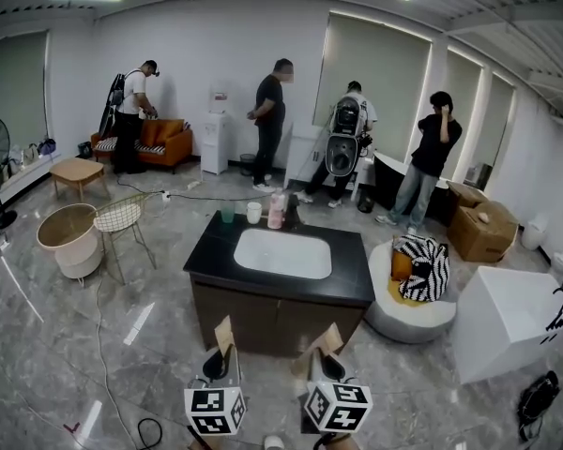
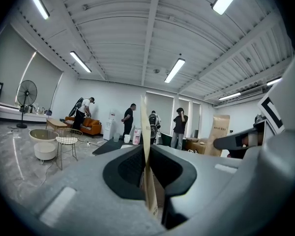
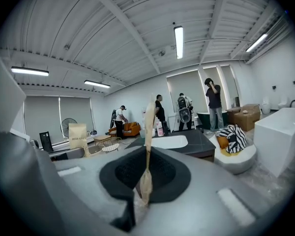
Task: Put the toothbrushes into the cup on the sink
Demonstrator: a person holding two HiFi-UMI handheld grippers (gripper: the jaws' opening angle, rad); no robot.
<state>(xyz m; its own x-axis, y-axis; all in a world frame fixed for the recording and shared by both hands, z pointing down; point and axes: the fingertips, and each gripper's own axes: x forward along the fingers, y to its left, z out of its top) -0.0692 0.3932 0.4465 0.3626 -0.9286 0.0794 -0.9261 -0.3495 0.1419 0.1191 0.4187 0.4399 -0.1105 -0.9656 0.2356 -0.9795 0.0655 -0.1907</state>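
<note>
The black sink counter (image 1: 211,256) with its white basin (image 1: 282,252) stands in the middle of the room, a little ahead of me. At its back edge stand a green cup (image 1: 227,214), a white cup (image 1: 253,212) and a pink bottle (image 1: 276,211). No toothbrush can be made out at this distance. My left gripper (image 1: 224,337) and right gripper (image 1: 327,340) are low in the head view, short of the counter, pointing toward it. In the left gripper view the left gripper (image 2: 143,102) has its tan pads pressed together on nothing. The right gripper (image 3: 149,107) looks the same in its own view.
A wire chair (image 1: 120,216) and a round tub (image 1: 68,237) stand left of the counter. A round seat with a striped cushion (image 1: 418,289) and a white box (image 1: 507,322) are on the right. Several people stand behind the counter. Cables lie on the floor at left.
</note>
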